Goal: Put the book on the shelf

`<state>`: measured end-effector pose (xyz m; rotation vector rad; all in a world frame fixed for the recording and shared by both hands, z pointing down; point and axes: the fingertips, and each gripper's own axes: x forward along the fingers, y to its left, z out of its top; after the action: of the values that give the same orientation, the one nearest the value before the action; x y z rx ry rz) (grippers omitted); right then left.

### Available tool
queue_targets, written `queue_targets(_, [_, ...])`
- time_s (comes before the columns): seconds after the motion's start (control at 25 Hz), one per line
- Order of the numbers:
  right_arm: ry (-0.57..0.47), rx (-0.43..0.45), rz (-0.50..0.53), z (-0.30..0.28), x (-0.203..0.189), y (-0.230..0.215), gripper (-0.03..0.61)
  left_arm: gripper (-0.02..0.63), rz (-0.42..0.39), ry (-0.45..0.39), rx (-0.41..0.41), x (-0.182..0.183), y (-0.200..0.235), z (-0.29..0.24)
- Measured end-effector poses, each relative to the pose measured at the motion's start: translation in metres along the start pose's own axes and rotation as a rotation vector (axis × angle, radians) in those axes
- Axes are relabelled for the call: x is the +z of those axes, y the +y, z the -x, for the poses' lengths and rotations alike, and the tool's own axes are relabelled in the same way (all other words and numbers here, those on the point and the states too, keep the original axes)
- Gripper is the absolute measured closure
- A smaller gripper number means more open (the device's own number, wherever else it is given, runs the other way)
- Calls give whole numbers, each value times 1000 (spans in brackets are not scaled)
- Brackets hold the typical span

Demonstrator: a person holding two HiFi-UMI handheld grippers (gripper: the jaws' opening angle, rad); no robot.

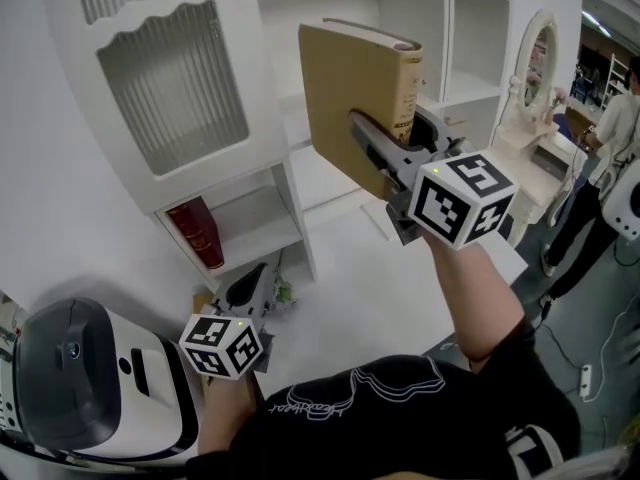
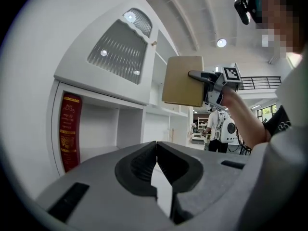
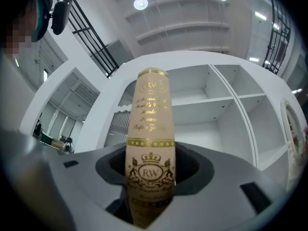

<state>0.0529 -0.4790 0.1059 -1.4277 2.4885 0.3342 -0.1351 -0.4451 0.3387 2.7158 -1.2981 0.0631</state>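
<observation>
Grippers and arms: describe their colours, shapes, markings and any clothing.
The left gripper and right gripper are grey moulded plastic, with broad fingers lined by dark ribbed pads. Each carries a white cube printed with black square markers. The person wears a black short-sleeved T-shirt with a white line drawing.

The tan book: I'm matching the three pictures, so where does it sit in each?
Head view: tan book at upper centre, cover showing.
Left gripper view: the book is upper centre-right, cover showing.
Right gripper view: the book fills the centre, spine facing the camera.
Shared landmark: the ribbed cabinet door, left of the book in every view.
</observation>
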Motion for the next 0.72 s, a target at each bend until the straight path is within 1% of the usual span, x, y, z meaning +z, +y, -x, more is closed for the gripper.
queue_targets(0.24, [15,-21,22,-46,-4,-15,353,611,17,9,15,-8,11,3])
queue_targets(0.52, [37,-57,-3,-80,-22,-30,353,611,28,-7,32,-8,17,14])
queue_targets(0.72, [73,-119,34,-112,-33,-49,353,611,50,5,62,-16,26,17])
